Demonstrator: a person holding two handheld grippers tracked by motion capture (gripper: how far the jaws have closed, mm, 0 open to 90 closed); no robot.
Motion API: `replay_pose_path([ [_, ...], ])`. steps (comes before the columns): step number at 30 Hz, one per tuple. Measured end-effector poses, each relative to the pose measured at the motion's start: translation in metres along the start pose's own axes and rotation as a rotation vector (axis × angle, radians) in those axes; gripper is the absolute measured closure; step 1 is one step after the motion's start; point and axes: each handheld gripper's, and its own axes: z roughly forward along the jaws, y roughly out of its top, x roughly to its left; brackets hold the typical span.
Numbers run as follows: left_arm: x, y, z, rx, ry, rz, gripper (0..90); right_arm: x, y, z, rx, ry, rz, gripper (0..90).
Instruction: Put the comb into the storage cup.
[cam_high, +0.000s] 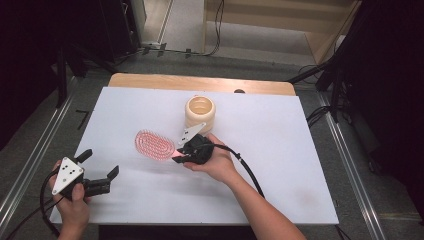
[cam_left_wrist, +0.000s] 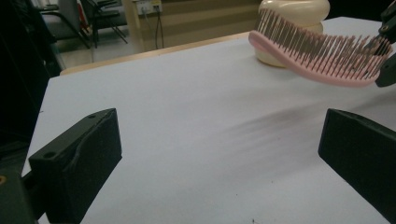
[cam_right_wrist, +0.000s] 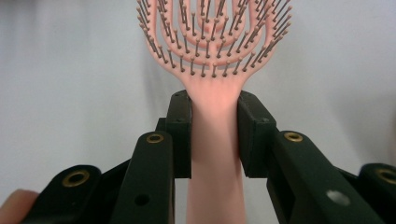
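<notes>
A pink hairbrush (cam_high: 154, 144) with an openwork oval head hangs just above the white table, bristles up. My right gripper (cam_high: 181, 159) is shut on its handle (cam_right_wrist: 215, 140), the two black pads pressing on either side just below the head. In the left gripper view the hairbrush (cam_left_wrist: 317, 58) floats tilted over the table at the upper right. My left gripper (cam_high: 100, 162) rests near the table's front left corner, its jaws wide apart with nothing between them.
A cream ribbed round container (cam_high: 200, 113) stands behind the brush near the table's far middle. The white table sheet (cam_high: 280, 150) ends at a wooden strip (cam_high: 200, 82) at the back. Cables trail from both grippers.
</notes>
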Motion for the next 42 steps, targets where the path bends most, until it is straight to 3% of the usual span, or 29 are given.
replay_pose_path([
  [5,-0.008,0.003,0.003,0.013,0.017,0.054,0.0,0.000,-0.003,-0.011,-0.052,-0.010,0.014,67.9],
  [11,-0.014,0.010,0.004,-0.008,-0.004,0.036,0.0,0.000,-0.005,-0.019,-0.079,-0.019,0.019,67.9],
  [14,-0.018,0.016,0.003,-0.014,-0.007,0.046,0.0,0.000,-0.007,-0.023,-0.097,-0.023,0.028,67.9],
  [32,-0.050,0.056,0.017,-0.072,-0.115,0.048,0.0,0.001,-0.025,-0.055,-0.194,-0.072,0.064,67.9],
  [42,-0.065,0.072,0.031,-0.080,-0.185,0.050,0.0,0.002,-0.039,-0.068,-0.237,-0.103,0.076,67.9],
])
